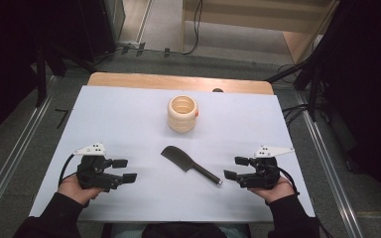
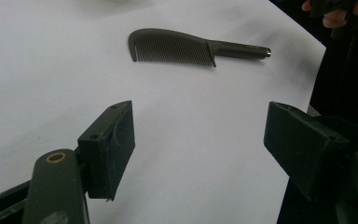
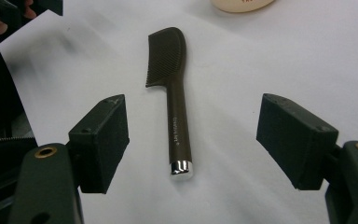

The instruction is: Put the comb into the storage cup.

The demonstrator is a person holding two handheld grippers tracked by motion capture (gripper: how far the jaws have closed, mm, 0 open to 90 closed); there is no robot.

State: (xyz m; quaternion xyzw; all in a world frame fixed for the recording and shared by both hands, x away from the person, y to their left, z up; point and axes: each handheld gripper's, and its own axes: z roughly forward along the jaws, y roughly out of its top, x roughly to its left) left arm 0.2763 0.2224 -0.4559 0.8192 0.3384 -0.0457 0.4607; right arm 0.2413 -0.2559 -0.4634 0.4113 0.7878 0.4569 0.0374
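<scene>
Right gripper view: dark brown comb, fine teeth, silver-capped handle, between the right tool's parted jaws.

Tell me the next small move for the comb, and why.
Probably ease the right claw forward and down to straddle the comb at its handle. The jaws stand open, the handle's chrome end points between them, and the comb lies flat and untouched on the white table. The left claw is open too, but sits farther from the comb.
</scene>
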